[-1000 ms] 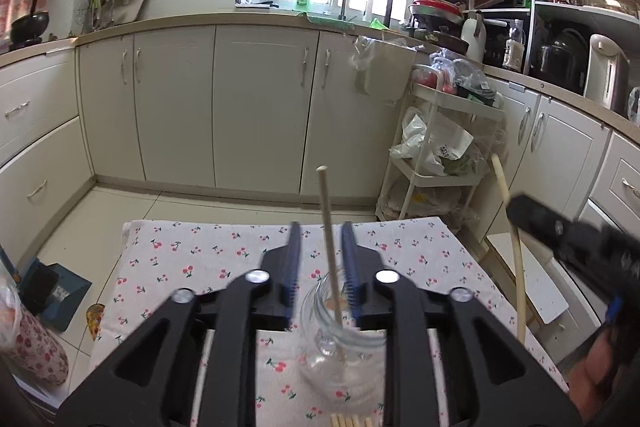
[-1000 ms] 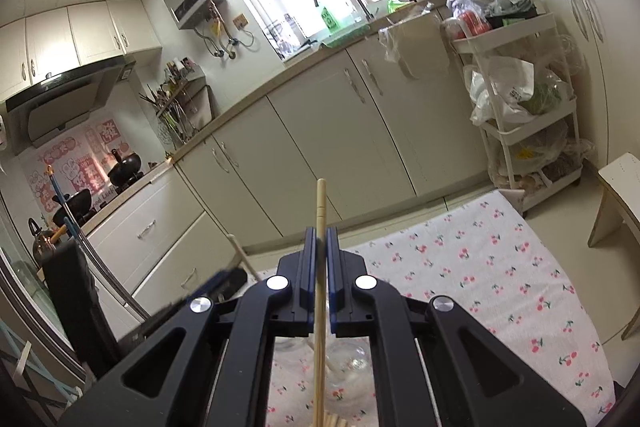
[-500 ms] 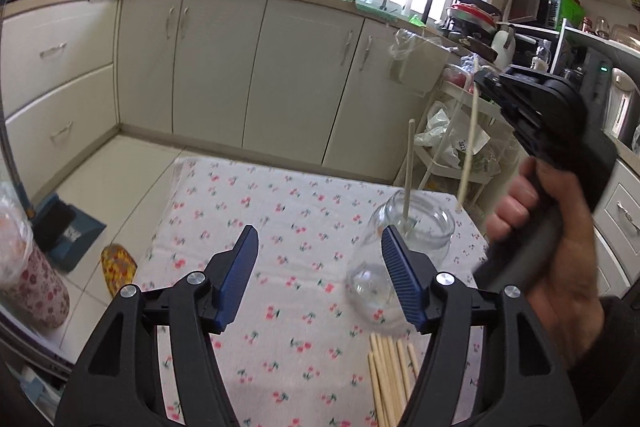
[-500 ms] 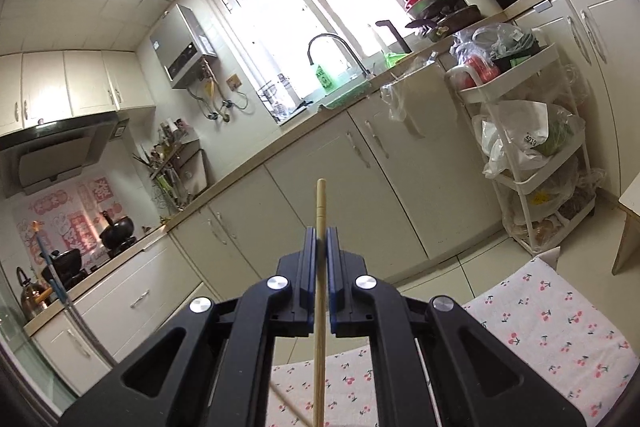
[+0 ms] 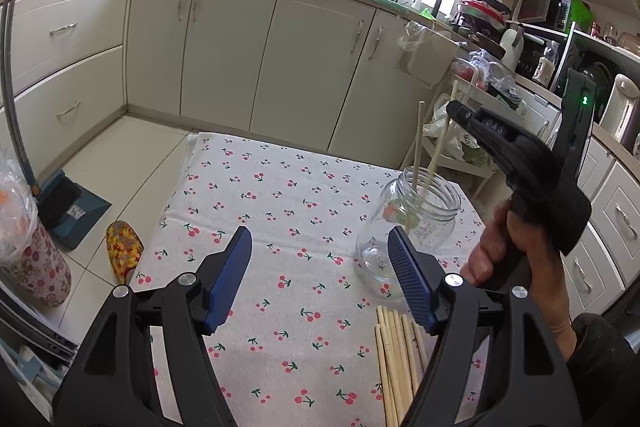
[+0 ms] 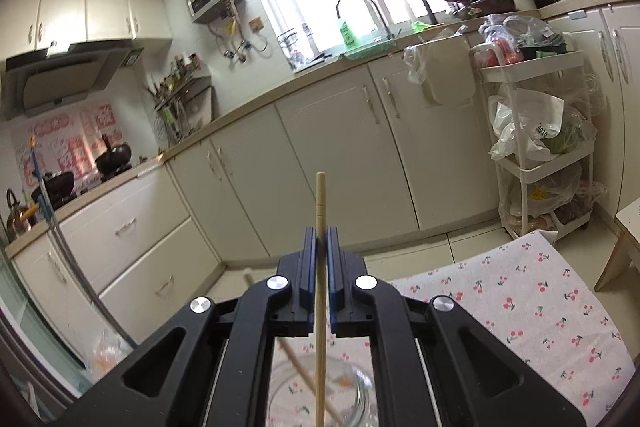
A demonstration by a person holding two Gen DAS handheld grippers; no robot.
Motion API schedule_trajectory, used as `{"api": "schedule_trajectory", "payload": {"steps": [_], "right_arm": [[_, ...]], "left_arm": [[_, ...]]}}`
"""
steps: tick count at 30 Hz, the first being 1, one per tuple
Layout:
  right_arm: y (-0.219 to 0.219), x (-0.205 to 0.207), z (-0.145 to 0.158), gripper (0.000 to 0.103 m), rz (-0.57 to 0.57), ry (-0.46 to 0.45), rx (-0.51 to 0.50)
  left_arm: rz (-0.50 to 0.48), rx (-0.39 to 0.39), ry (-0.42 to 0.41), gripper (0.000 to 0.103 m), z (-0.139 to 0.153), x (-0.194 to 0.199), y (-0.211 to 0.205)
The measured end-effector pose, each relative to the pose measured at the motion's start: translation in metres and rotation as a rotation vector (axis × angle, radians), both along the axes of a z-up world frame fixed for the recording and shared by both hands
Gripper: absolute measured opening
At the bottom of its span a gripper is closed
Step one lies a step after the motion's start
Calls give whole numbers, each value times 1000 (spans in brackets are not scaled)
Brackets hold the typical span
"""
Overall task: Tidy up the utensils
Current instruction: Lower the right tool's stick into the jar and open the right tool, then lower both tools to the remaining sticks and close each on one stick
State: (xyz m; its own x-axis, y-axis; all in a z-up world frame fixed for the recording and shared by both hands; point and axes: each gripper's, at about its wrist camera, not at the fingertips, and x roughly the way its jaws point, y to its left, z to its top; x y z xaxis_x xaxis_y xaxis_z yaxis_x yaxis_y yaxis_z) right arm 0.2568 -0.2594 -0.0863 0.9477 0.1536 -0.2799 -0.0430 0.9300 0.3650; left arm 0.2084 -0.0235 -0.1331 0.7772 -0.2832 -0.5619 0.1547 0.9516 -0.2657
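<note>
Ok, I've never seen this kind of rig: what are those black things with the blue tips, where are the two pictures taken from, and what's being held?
No robot here: a person holds a pair of black hand tongs with blue pads in each hand, with a camera on each looking along the fingers.

The left view shows the left tongs, which have just been opening and hold nothing. Beyond them stands a clear glass jar on the cherry-print tablecloth, with loose wooden chopsticks lying beside it. The right tongs and the hand gripping them show there too.

The right view shows the right tongs shut on one wooden chopstick, its lower end inside the jar, where another chopstick already leans.
</note>
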Motion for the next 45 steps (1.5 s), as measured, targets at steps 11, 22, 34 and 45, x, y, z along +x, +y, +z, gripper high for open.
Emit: {"api": "schedule_trajectory", "payload": {"steps": [11, 22, 34, 45], "right_arm": [[-3, -76, -7, 23, 83, 140, -31], [12, -147, -86, 16, 167, 534, -108], [28, -140, -108, 15, 174, 617, -264], [-18, -152, -110, 12, 172, 590, -149]], "left_arm": [[-13, 40, 42, 75, 7, -26, -8], [-23, 114, 185, 75, -22, -50, -12], [-80, 173, 241, 76, -47, -47, -42], [-144, 251, 293, 63, -77, -20, -92]]}}
